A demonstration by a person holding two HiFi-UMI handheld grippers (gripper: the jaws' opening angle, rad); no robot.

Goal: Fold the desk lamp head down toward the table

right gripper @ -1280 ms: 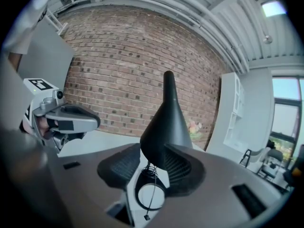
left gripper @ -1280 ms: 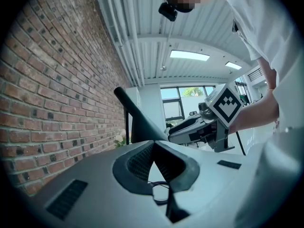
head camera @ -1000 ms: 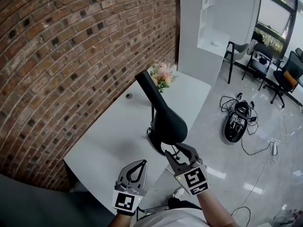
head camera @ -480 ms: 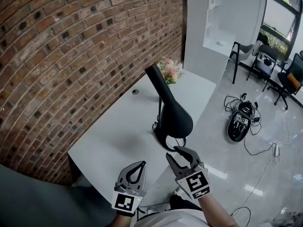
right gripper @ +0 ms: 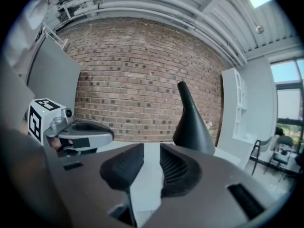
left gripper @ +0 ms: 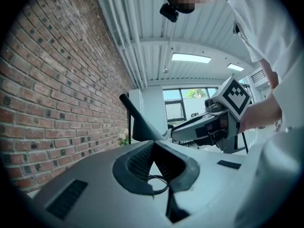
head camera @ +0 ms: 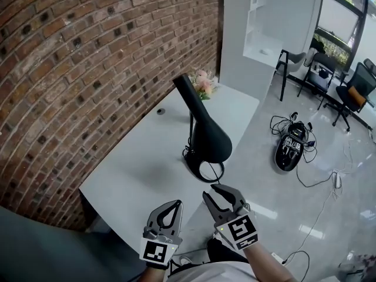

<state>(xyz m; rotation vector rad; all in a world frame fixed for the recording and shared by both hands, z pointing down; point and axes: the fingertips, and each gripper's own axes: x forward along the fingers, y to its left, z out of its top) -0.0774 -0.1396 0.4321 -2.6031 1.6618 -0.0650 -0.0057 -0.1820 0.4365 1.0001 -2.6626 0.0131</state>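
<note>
Just beyond empty, closing right tongs (head camera: 212, 191): desk lamp (head camera: 209, 143).

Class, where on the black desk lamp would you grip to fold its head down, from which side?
Probably the slim raised end of the lamp head, from the open floor side: it tapers thin enough for jaws; the brick wall crowds the other side.
</note>
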